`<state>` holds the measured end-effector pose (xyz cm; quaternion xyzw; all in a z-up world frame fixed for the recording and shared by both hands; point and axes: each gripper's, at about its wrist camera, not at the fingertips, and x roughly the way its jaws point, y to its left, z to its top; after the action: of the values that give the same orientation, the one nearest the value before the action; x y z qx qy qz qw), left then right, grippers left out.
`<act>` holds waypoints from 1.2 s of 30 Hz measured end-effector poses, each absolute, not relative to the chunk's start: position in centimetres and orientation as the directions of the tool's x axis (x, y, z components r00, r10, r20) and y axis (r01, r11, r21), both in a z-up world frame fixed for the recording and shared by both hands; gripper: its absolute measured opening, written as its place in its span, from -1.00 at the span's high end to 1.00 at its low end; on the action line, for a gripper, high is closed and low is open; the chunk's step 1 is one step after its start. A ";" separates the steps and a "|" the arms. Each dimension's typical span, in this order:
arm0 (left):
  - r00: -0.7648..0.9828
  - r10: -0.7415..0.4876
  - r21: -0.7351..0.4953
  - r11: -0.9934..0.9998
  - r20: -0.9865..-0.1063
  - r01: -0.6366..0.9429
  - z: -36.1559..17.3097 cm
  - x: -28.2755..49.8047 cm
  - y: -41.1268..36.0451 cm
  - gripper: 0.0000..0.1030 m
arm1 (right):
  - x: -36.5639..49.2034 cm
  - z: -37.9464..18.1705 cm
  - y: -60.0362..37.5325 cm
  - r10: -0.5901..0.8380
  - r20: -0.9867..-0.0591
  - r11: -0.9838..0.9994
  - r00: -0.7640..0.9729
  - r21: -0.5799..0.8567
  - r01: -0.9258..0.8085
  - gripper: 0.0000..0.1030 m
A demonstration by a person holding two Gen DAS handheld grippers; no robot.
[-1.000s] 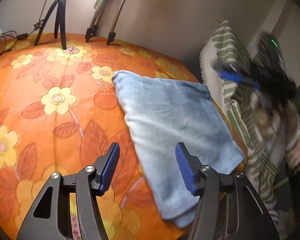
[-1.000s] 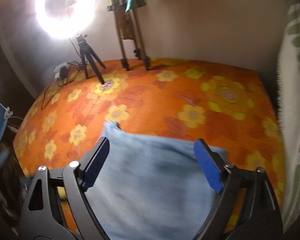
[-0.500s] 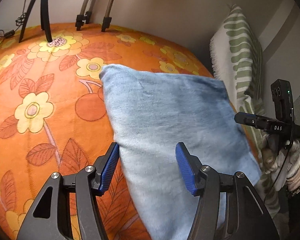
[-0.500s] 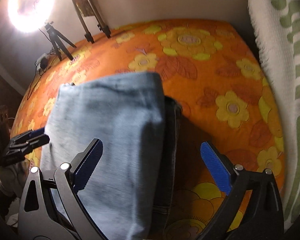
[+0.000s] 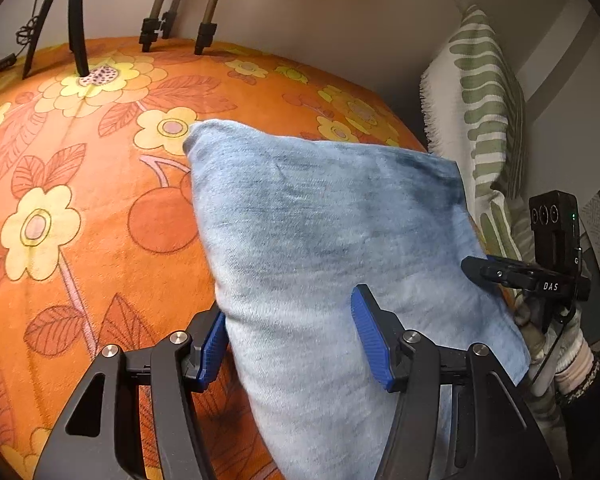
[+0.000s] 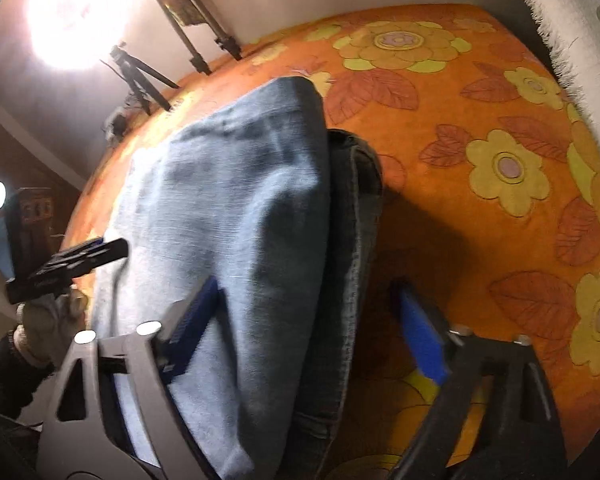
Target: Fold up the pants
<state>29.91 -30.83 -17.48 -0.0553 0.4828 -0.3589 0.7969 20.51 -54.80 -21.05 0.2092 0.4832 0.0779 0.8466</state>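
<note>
Orange floral bedspread (image 5: pixel 80 240) held the folded pants (image 5: pixel 340 240) w/ left gripper (image 5: pixel 288 344) open astride their left edge, and right gripper (image 6: pixel 308 328) closing, nothing pinched yet, over the right edge, so catching only the top layer could undo the fold.

Both cams ride on the grippers, angled down at the bed (image 5: pixel 100 208) from close up. Left wrist view sits over the near-left edge of the folded pants (image 5: pixel 332 232), right wrist view over the opposite edge. They share the pants, orange bedspread and tripod legs (image 6: pixel 144 84).
</note>
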 end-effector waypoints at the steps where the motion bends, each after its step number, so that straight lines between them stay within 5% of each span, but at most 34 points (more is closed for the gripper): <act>1: 0.277 -0.629 -0.438 0.734 -0.726 0.519 -17.5 30.0 -30.9 -0.12 | 20.3 -21.0 -54.7 0.352 -0.775 0.893 0.525 0.446 0.060 -0.41; 4: 0.275 -0.643 -0.452 0.725 -0.715 0.520 -17.6 30.2 -31.0 -0.12 | 19.9 -21.1 -54.5 0.365 -0.762 0.889 0.535 0.456 0.042 -0.30; 6: 0.275 -0.649 -0.454 0.719 -0.709 0.526 -17.6 30.3 -31.2 -0.11 | 19.7 -21.3 -54.6 0.418 -0.738 0.862 0.530 0.507 0.026 0.05; 10: 0.272 -0.668 -0.468 0.703 -0.693 0.535 -17.7 30.4 -31.6 -0.07 | 19.5 -21.7 -54.4 0.437 -0.715 0.840 0.546 0.542 0.039 0.11; 17: 0.305 -0.670 -0.471 0.713 -0.677 0.520 -17.2 30.2 -32.0 0.69 | 18.8 -21.3 -53.9 0.393 -0.709 0.830 0.585 0.547 0.106 0.61; 36: 0.390 -0.698 -0.377 0.678 -0.600 0.631 -10.8 28.1 -32.2 0.81 | 17.6 -12.5 -50.1 0.207 -0.723 0.922 0.659 0.370 0.116 0.69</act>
<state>28.12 -32.23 -10.83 -0.0437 0.3815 -0.3991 0.8327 17.64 -50.13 -12.55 0.1963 0.4119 0.0256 0.8895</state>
